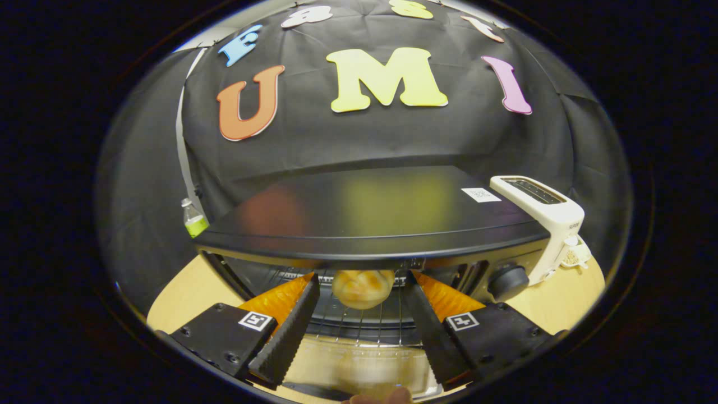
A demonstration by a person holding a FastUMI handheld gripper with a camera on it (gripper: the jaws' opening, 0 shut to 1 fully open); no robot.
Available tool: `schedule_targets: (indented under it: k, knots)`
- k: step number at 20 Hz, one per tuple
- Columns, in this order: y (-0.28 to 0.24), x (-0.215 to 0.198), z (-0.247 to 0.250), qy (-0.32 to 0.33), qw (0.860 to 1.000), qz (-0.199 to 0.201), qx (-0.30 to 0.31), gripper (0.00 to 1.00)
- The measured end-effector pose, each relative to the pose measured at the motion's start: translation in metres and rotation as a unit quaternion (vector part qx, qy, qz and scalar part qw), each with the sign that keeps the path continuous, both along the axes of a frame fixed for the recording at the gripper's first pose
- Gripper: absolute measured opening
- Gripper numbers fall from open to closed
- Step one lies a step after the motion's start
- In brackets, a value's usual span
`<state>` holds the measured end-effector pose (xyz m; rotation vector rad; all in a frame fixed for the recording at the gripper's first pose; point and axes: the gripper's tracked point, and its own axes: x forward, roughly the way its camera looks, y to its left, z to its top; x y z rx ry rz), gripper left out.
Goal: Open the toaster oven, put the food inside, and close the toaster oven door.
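Observation:
The black toaster oven (370, 216) stands just ahead of me with its door (364, 370) folded down flat under my fingers. A golden bread roll (363, 287) rests on the wire rack (364, 322) inside the oven mouth, just beyond my fingertips. My gripper (362, 283) is open; its fingers reach to either side of the roll without pressing on it. The upper part of the roll is hidden under the oven's top edge. The oven's round knob (507, 280) sits to the right of the opening.
A white slot toaster (547, 219) stands at the oven's right side on the light wooden table (185, 292). A small bottle with green liquid (194, 220) stands behind the oven's left corner. A fingertip (387, 397) shows below the door.

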<state>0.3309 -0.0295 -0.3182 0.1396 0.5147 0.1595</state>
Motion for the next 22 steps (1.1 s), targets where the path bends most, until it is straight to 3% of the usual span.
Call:
schedule_targets:
  k: [8, 13, 22]
  knots:
    - [-0.007, -0.105, 0.047, -0.062, 0.997, -0.023, -0.037, 0.99]
    - [0.007, -0.156, 0.023, -0.072, 0.995, -0.019, -0.064, 1.00]
    - [0.021, -0.201, -0.047, -0.002, 0.998, -0.017, -0.059, 1.00]
